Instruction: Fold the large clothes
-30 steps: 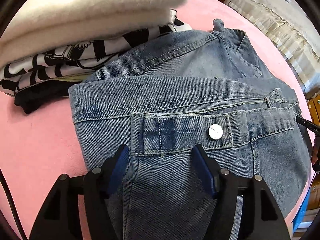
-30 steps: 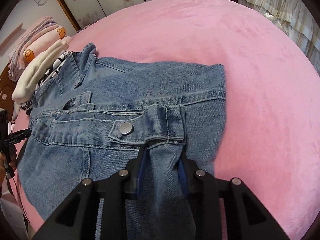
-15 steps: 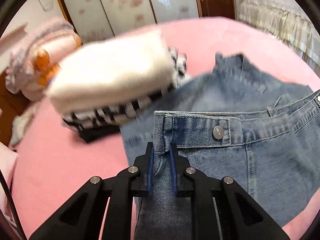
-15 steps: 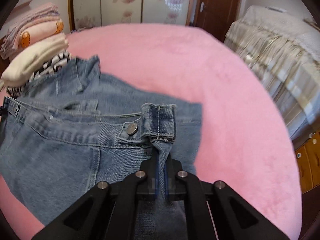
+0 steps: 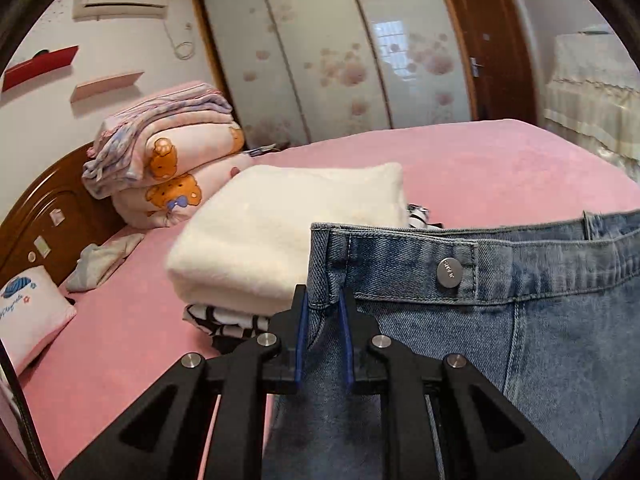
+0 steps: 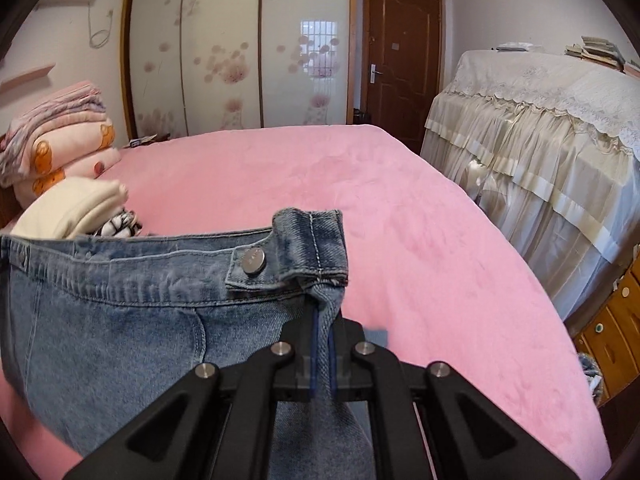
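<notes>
A light-blue denim garment (image 5: 520, 340) with metal snap buttons hangs lifted above the pink bed (image 5: 500, 160), stretched between both grippers. My left gripper (image 5: 323, 304) is shut on its left hem corner, just below the banded edge. My right gripper (image 6: 323, 320) is shut on the denim (image 6: 120, 340) at its right corner, under a folded tab with a snap button (image 6: 253, 261). The lower part of the garment is hidden below both views.
A folded cream garment (image 5: 288, 236) lies on a black-and-white one (image 5: 224, 320) at the left. Rolled pink blankets (image 5: 172, 152) sit by the wooden headboard (image 5: 48, 216). A small pillow (image 5: 28, 312) lies at far left. A lace-covered piece of furniture (image 6: 540, 140) stands right of the bed.
Both grippers closed on the denim corners and lifted the garment off the bed. The views tilted up from the bed surface to the room.
</notes>
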Action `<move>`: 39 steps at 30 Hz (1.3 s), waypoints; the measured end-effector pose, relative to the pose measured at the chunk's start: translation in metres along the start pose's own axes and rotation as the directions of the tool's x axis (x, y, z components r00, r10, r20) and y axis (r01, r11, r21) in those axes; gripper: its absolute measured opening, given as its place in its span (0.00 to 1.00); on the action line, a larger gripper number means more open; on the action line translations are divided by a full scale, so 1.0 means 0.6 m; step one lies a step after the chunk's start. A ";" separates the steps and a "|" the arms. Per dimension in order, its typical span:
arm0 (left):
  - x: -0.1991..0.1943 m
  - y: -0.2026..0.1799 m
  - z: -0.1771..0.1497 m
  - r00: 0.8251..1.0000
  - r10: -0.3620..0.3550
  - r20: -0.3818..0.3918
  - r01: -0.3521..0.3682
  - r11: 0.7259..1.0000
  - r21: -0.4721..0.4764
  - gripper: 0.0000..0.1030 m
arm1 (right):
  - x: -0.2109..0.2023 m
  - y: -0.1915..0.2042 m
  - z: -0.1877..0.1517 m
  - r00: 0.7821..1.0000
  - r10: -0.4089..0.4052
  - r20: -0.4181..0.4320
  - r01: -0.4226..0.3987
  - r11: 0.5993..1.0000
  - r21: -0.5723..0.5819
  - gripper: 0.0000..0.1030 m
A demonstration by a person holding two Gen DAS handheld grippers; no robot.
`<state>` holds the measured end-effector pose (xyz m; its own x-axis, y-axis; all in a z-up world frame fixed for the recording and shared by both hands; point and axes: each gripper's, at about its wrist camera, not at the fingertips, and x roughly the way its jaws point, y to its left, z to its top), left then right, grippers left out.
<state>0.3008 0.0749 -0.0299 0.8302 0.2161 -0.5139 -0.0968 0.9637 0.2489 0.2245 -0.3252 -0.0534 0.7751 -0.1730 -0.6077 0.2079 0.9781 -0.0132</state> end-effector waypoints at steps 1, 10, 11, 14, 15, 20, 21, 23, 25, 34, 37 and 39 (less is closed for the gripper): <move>0.013 -0.006 -0.002 1.000 0.010 -0.002 -0.010 1.000 -0.009 0.12 | 0.016 0.004 0.002 1.000 -0.006 -0.007 0.006 1.000 -0.001 0.03; 0.110 -0.076 -0.065 0.987 0.152 0.054 -0.156 0.984 0.087 0.14 | 0.235 0.015 -0.055 0.954 -0.049 -0.297 0.067 0.996 0.051 0.06; 0.109 -0.079 -0.069 0.985 0.160 0.064 -0.165 0.982 0.087 0.14 | 0.248 0.009 -0.064 0.945 -0.037 -0.325 0.063 0.996 0.068 0.08; 0.102 -0.078 -0.070 0.984 0.162 0.069 -0.168 0.982 0.084 0.19 | 0.241 0.002 -0.064 0.949 -0.023 -0.315 0.050 0.995 0.080 0.10; 0.101 -0.074 -0.068 0.985 0.160 0.063 -0.165 0.983 0.084 0.23 | 0.237 0.001 -0.062 0.947 -0.022 -0.321 0.047 0.996 0.071 0.13; 0.076 -0.047 -0.063 0.985 0.169 0.033 -0.171 0.981 0.094 0.78 | 0.179 -0.007 -0.051 0.960 0.014 -0.279 0.002 0.998 0.056 0.37; 0.063 -0.042 -0.064 0.987 0.157 0.035 -0.159 0.983 0.089 0.78 | 0.167 -0.003 -0.049 0.965 0.019 -0.262 -0.004 0.998 0.058 0.39; 0.027 -0.035 -0.065 0.991 0.129 0.046 -0.132 0.988 0.080 0.78 | 0.124 0.000 -0.051 0.976 0.055 -0.210 -0.041 0.997 0.069 0.39; -0.008 -0.042 -0.064 0.998 0.025 0.054 -0.029 0.997 0.078 0.78 | 0.098 0.011 -0.058 0.979 0.098 -0.181 -0.088 0.994 0.063 0.40; -0.050 -0.222 -0.095 0.734 -0.614 -0.292 0.666 0.736 0.126 0.51 | 0.061 0.155 -0.101 0.882 0.396 -0.255 -0.414 0.910 -0.019 0.34; -0.004 -0.265 -0.124 0.753 -0.555 -0.353 0.638 0.748 0.184 0.48 | 0.077 0.197 -0.114 0.864 0.407 -0.297 -0.443 0.895 -0.060 0.33; 0.027 -0.262 -0.123 0.766 -0.553 -0.328 0.624 0.763 0.170 0.48 | 0.104 0.209 -0.122 0.860 0.389 -0.329 -0.432 0.900 -0.065 0.31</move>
<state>0.2888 -0.0615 -0.1378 0.5093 -0.3161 -0.8004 0.5374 0.8433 0.0089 0.2554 -0.2047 -0.1510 0.5512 0.2701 -0.7895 -0.1862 0.9621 0.1992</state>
